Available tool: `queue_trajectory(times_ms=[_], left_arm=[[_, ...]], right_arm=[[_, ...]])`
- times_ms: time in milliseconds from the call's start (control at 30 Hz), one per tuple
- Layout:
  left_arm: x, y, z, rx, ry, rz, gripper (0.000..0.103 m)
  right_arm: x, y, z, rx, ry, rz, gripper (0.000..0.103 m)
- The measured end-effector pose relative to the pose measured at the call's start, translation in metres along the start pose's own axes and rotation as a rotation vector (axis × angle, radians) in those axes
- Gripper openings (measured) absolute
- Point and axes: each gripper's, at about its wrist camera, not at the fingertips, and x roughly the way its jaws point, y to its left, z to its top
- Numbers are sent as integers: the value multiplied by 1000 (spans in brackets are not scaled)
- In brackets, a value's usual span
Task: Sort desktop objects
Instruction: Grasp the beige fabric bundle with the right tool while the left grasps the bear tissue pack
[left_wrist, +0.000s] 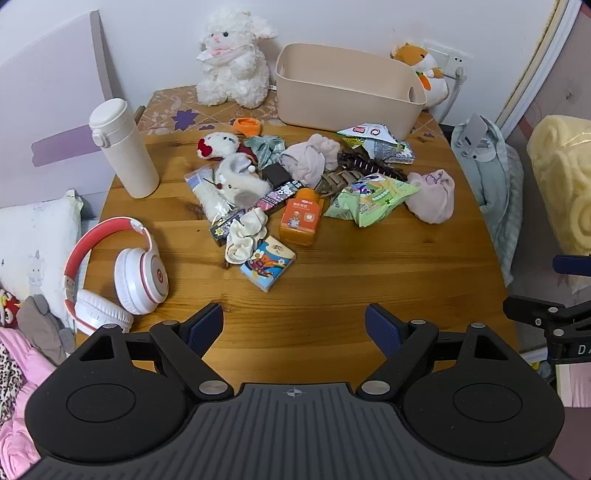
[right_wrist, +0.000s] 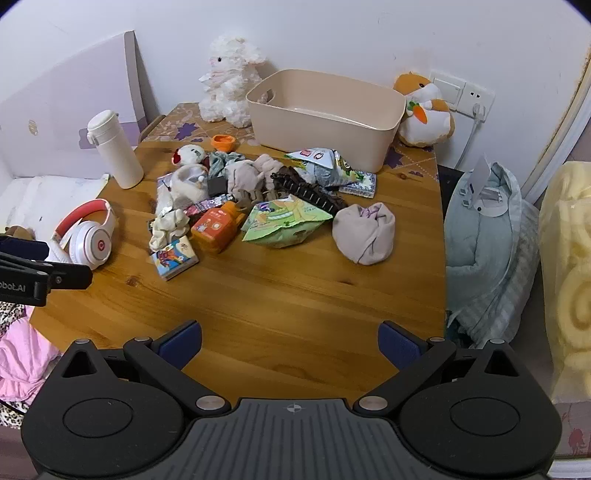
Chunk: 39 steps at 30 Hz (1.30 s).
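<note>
A pile of small things lies mid-table: an orange bottle (left_wrist: 300, 218) (right_wrist: 215, 228), a tissue pack (left_wrist: 267, 263) (right_wrist: 174, 258), green snack bags (left_wrist: 373, 199) (right_wrist: 284, 221), rolled pink socks (left_wrist: 432, 195) (right_wrist: 364, 233), small plush toys (left_wrist: 236, 177) and dark hair claws (right_wrist: 306, 188). A beige bin (left_wrist: 343, 88) (right_wrist: 325, 110) stands empty behind the pile. My left gripper (left_wrist: 294, 328) hovers open over the near table edge, nothing between its fingers. My right gripper (right_wrist: 290, 345) is likewise open and empty, near the table's front.
A white flask (left_wrist: 123, 147) (right_wrist: 114, 149) and red-white headphones (left_wrist: 118, 273) (right_wrist: 86, 236) sit at the table's left. A white lamb plush (left_wrist: 234, 59) and an orange hamster plush (right_wrist: 424, 110) lean on the back wall. Bedding and clothes lie off both sides of the wooden table (left_wrist: 351, 280).
</note>
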Motion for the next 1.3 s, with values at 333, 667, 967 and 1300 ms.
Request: queue_trajectory(times_ms=[333,667,967,1300], left_arm=[[31,8,12,18,20,1,86],[66,16,30,-38,21,-55,86],[113,20,40,-35,76,-35,85],[160,12,55,45,66,-19,83]], right_arm=[[23,-11,12,26,9,-51,103],[55,-24,15,-61,-63,-94,103],[99,-42,16,-51,-60,-113,97],[156,-63,38,-71,-19,-155,97]])
